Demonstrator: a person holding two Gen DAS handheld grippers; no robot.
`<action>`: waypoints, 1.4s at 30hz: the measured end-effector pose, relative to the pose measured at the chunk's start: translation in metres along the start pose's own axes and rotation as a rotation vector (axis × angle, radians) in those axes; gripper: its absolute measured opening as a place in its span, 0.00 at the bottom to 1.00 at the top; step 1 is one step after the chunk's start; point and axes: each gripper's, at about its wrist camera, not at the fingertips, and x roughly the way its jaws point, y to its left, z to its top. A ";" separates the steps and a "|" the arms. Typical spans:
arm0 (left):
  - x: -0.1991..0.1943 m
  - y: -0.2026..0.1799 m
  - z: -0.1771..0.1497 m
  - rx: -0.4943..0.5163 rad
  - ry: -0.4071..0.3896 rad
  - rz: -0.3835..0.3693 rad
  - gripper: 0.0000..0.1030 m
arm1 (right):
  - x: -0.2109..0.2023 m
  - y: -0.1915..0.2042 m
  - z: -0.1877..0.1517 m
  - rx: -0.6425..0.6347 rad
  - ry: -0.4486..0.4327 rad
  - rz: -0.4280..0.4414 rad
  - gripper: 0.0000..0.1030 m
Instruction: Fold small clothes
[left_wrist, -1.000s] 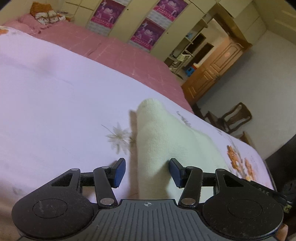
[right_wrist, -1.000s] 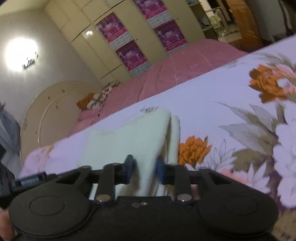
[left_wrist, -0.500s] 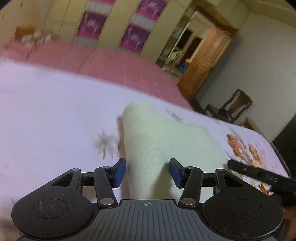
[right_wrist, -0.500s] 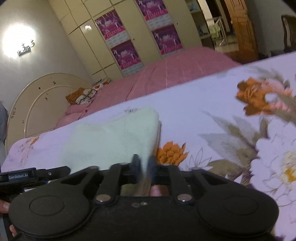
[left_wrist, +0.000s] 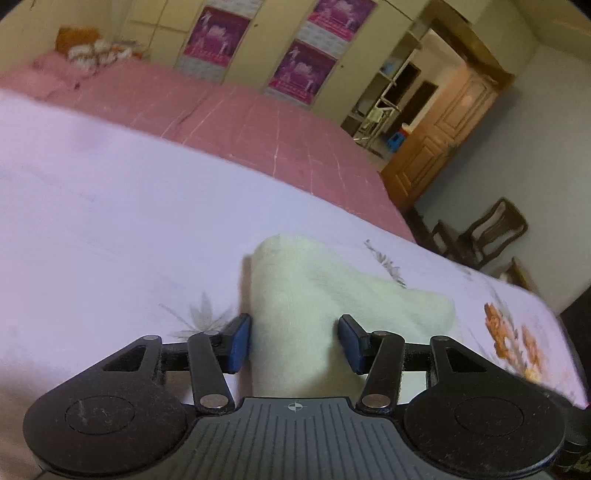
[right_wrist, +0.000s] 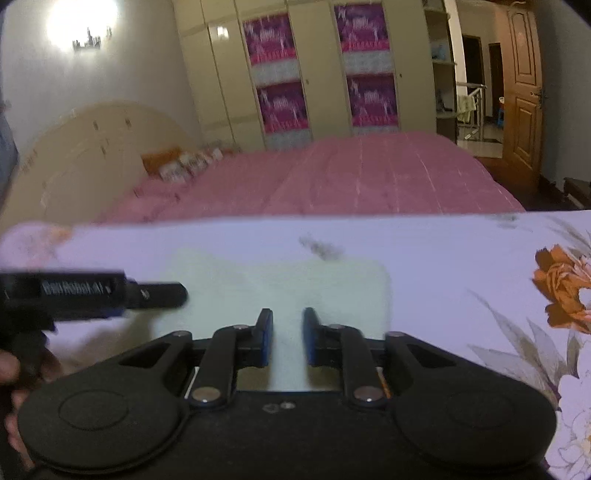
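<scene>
Cream cloth (left_wrist: 332, 306) lies on the lilac floral sheet (left_wrist: 110, 229) of the bed, folded into a thick strip. Left wrist view: left gripper (left_wrist: 293, 341) stands half spread astride the near end of the strip; blue pads (left_wrist: 238, 343) sit at either side of it, the left pad right at the cloth edge, whether it touches I cannot tell. Right wrist view: cloth (right_wrist: 280, 280) looks wider and flatter, its right edge squared off. Right gripper (right_wrist: 287, 339) has its jaws closing, a narrow gap between them, pale cloth seen through the gap but nothing pinched that I can make out. Only this view shows the left gripper (right_wrist: 162, 293) from the side, a black bar over the left part of the cloth, with a hand (right_wrist: 14, 373) at the left frame edge, mostly cut off.

Sheet: orange flower print (right_wrist: 561, 284) to the right, grey leaf print (left_wrist: 201, 314) just left of the cloth. Far beyond, pink bedspread (right_wrist: 369, 177), pillows (right_wrist: 184, 162), cream headboard (right_wrist: 92, 147). Wardrobe (right_wrist: 321, 66) with magenta posters on the far wall, lamp glare (right_wrist: 83, 22) top left, wooden door (right_wrist: 524, 81) right. Chair (left_wrist: 491, 229) shows in the left view only.

Both frames are motion-blurred. Near end of the cloth is hidden under each gripper body.
</scene>
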 end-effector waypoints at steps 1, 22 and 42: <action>0.002 -0.001 0.000 0.003 0.003 0.000 0.51 | 0.001 -0.005 -0.002 0.017 -0.007 0.013 0.10; -0.119 -0.013 -0.099 0.332 -0.027 0.070 0.51 | -0.099 0.048 -0.078 -0.238 -0.013 -0.079 0.37; -0.158 -0.023 -0.143 0.371 0.004 0.081 0.52 | -0.131 0.047 -0.118 -0.078 0.040 -0.168 0.38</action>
